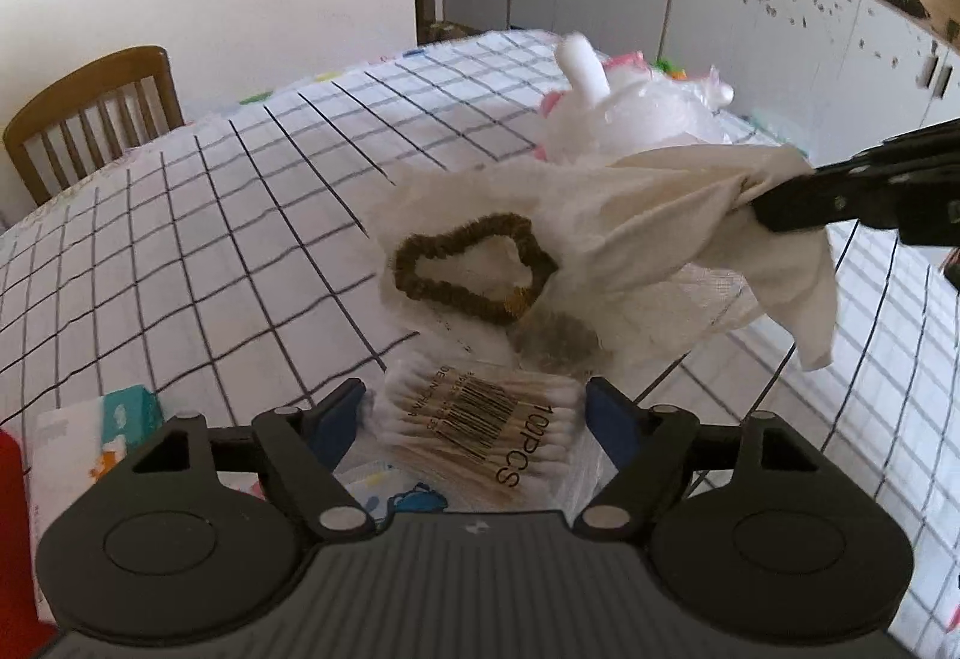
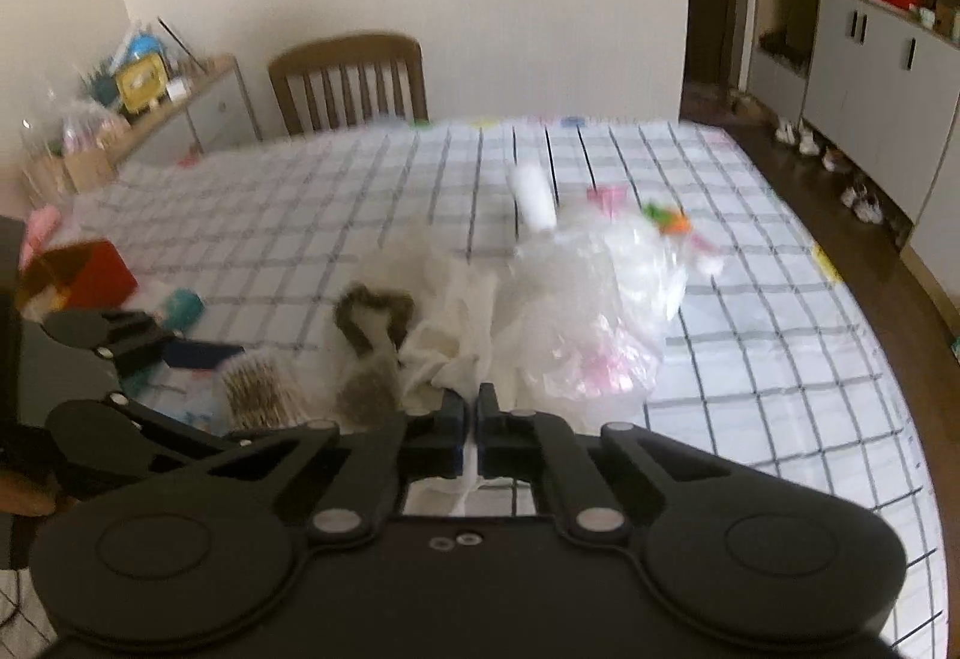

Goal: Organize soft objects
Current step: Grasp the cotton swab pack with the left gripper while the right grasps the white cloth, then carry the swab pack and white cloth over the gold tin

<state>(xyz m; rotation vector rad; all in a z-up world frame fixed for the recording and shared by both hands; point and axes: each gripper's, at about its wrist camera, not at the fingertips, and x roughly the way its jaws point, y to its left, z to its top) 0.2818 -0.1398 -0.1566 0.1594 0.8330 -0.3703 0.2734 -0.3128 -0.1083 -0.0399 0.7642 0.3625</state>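
A cream cloth (image 1: 648, 215) lies bunched on the checked tablecloth (image 1: 210, 215), one corner lifted. My right gripper (image 2: 478, 407) is shut on that corner; its fingers (image 1: 810, 197) enter the left wrist view from the right. A brown fuzzy hair tie (image 1: 474, 266) lies on the cloth; it also shows in the right wrist view (image 2: 375, 320). A bag of cotton swabs (image 1: 480, 434) sits between the fingers of my open left gripper (image 1: 477, 407). A white plush toy in clear plastic (image 1: 630, 113) lies behind the cloth.
A tissue pack (image 1: 96, 431) and a red box (image 2: 99, 272) lie at the left. A wooden chair (image 1: 90, 119) stands at the table's far side. Grey cabinets (image 1: 780, 11) line the wall. The table edge (image 2: 870, 299) curves at the right.
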